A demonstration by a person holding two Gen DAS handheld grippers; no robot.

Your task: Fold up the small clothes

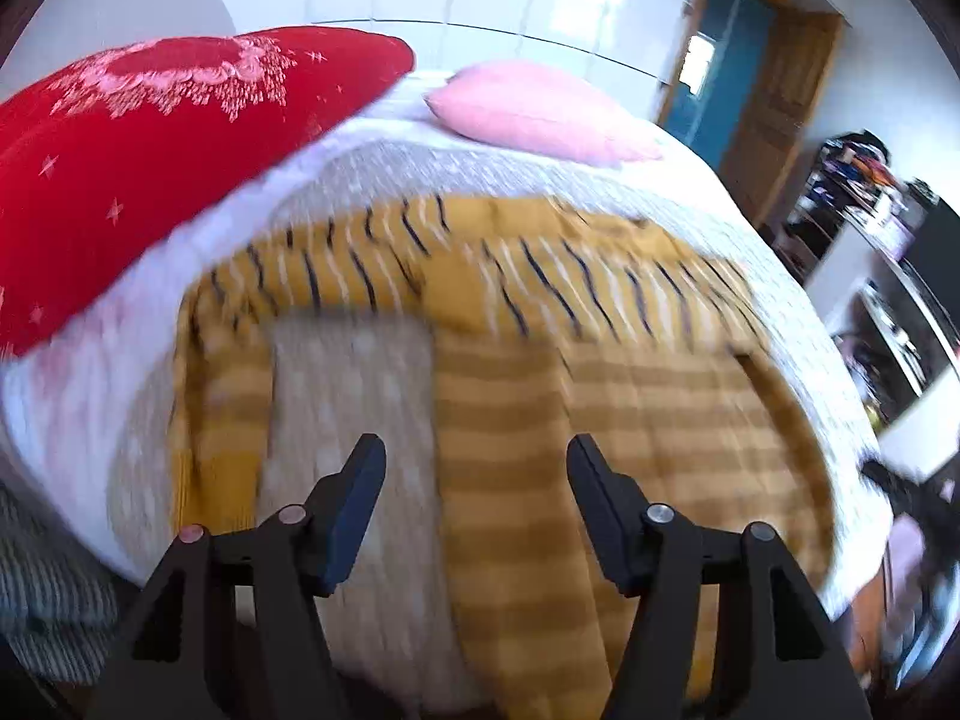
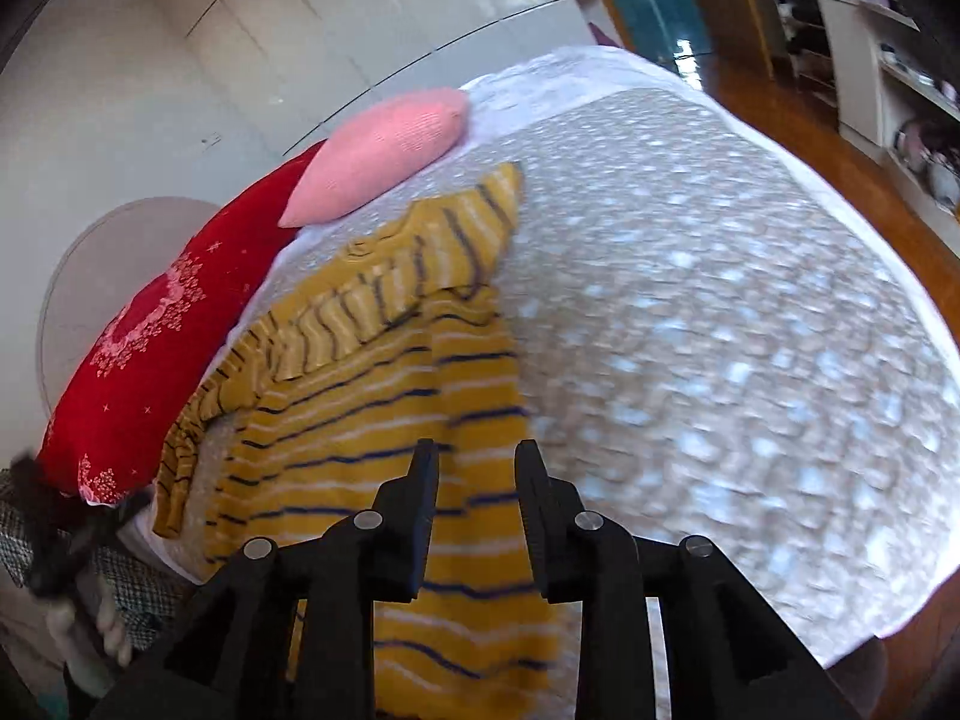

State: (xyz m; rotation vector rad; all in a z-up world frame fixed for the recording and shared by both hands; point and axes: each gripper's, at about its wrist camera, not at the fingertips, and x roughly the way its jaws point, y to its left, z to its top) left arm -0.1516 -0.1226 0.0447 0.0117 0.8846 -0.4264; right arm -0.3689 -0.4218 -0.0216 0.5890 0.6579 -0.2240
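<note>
A yellow striped knit garment [image 1: 540, 360] lies spread on the bed, with dark and white stripes; it also shows in the right wrist view [image 2: 384, 372], its sleeve folded over near the pillows. My left gripper [image 1: 477, 456] is open and empty, hovering over the garment's lower part. My right gripper [image 2: 474, 456] is open with a narrower gap, above the garment's right edge, holding nothing. The left wrist view is blurred.
The bed has a grey-white dotted cover [image 2: 720, 330]. A red patterned pillow [image 1: 138, 144] and a pink pillow [image 1: 540, 114] lie at the bed's head. A wooden door [image 1: 774, 102] and cluttered shelves [image 1: 870, 210] stand to the right. Wooden floor [image 2: 780, 114] lies beyond the bed.
</note>
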